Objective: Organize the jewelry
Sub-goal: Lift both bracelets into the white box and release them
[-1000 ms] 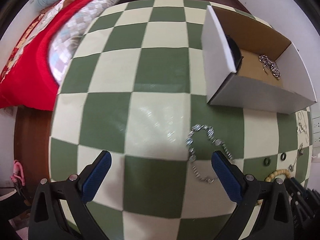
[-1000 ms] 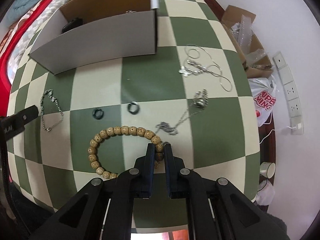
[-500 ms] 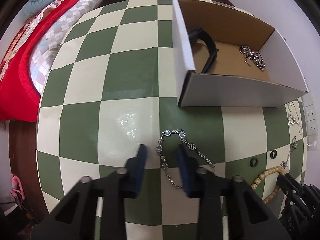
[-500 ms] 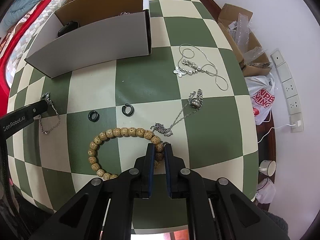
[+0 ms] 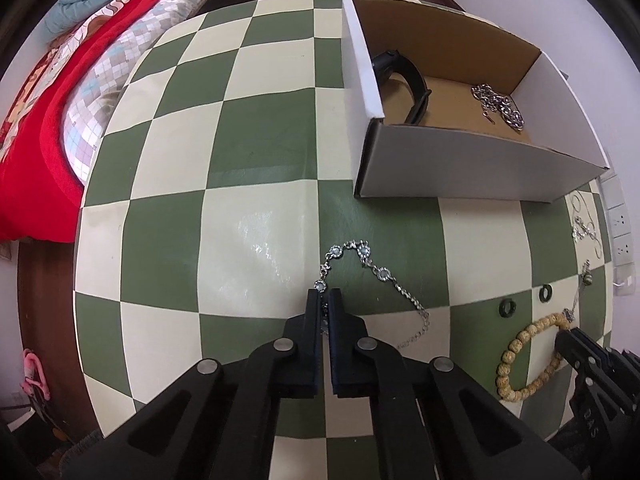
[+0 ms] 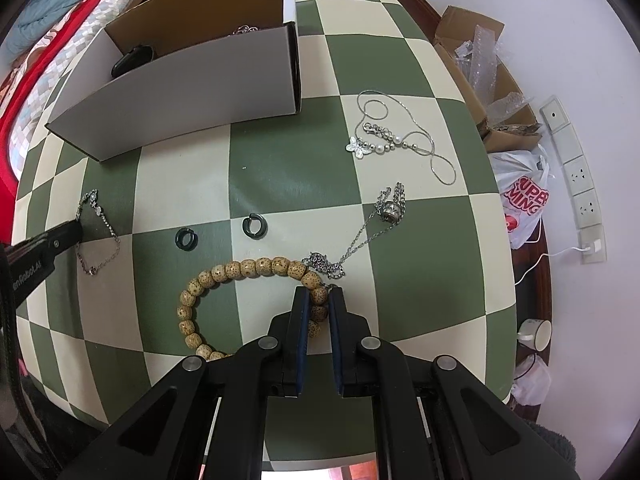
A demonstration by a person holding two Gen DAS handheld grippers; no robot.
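Both jaws are pinching: the left gripper [image 5: 325, 294] holds the silver bracelet [image 5: 374, 270], whose free length trails right, with the box [image 5: 472, 168] ahead-right.

Bead bracelet [image 6: 240, 276] partly hidden behind right tongs [image 6: 319, 304].

Left gripper [image 5: 324, 294]: matte black plastic body, two flat fingers [image 5: 313, 320] faced with dark blue pads, round silver screws along the linkage arms, triangular cut-outs in the outer arms. Right gripper [image 6: 319, 294]: same black build, blue-lined fingers [image 6: 301, 320], four silver screw heads. White lettering, partly readable "Robot.AI", on the left unit's side.
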